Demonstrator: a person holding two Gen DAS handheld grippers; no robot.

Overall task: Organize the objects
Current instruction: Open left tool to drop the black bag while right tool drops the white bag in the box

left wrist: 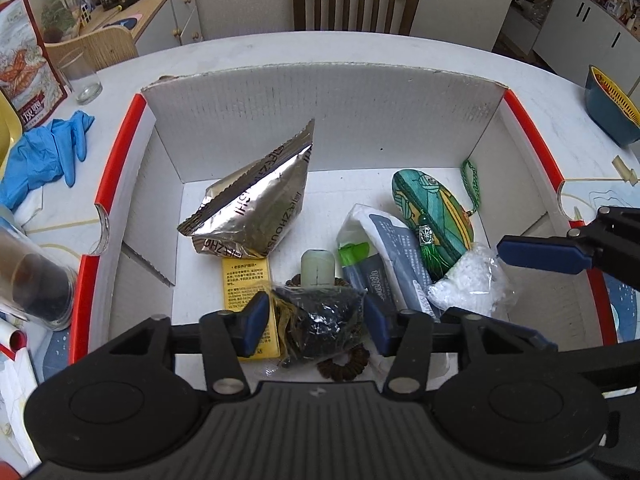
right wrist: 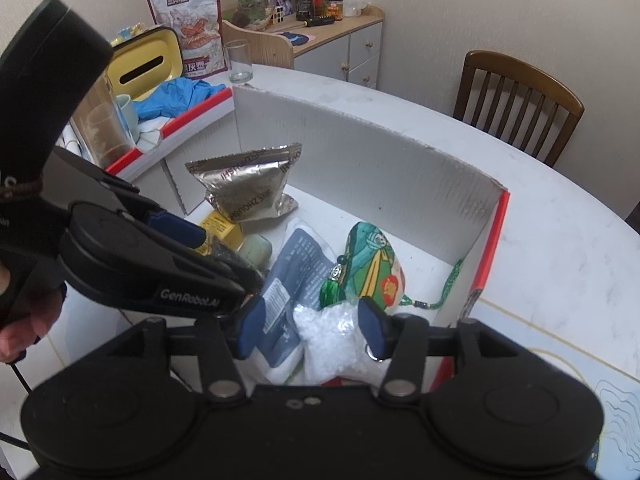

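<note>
Box is sitting centre on the surface, crowded. Left hand-held gripper, jaws apart, is straddling the dark bag at 6 o'clock; snagging the hair tie looks likely. Right hand-held gripper is bracketing the white bag, also unclamped; thin plastic may slip.

White round table carries open cardboard box at centre. Left of box: blue gloves, empty glass, snack bag, yellow container. Right: blue bowl.
</note>
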